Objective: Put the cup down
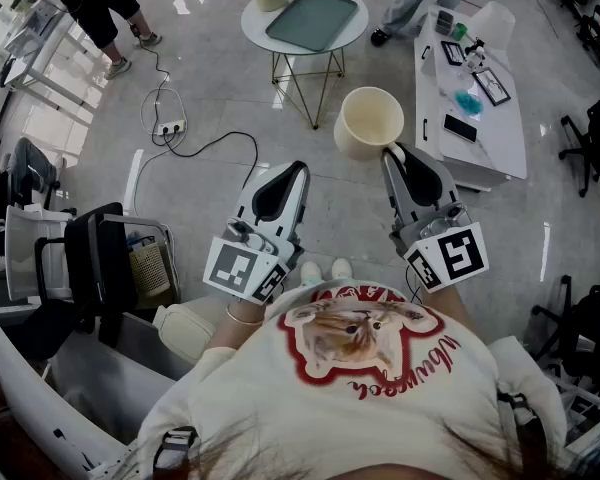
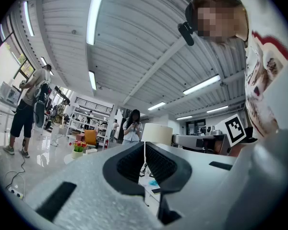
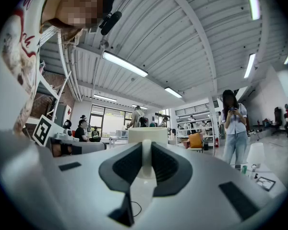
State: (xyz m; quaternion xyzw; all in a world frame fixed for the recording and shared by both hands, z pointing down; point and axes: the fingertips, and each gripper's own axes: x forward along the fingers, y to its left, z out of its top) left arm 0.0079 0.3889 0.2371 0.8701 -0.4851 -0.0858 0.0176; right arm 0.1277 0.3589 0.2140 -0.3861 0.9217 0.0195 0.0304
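The cream cup [image 1: 370, 120] hangs in the air over the floor [image 1: 350, 206], near the white table [image 1: 502, 140]. It looks light, hard and breakable. The right gripper [image 1: 392, 152] pinches its handle [image 3: 144, 159], a good spot. The left gripper [image 1: 298, 168] is squeezed together, empty.

Bright ceiling strip lights [image 2: 96, 13], glossy floor glare, fisheye-curved edges
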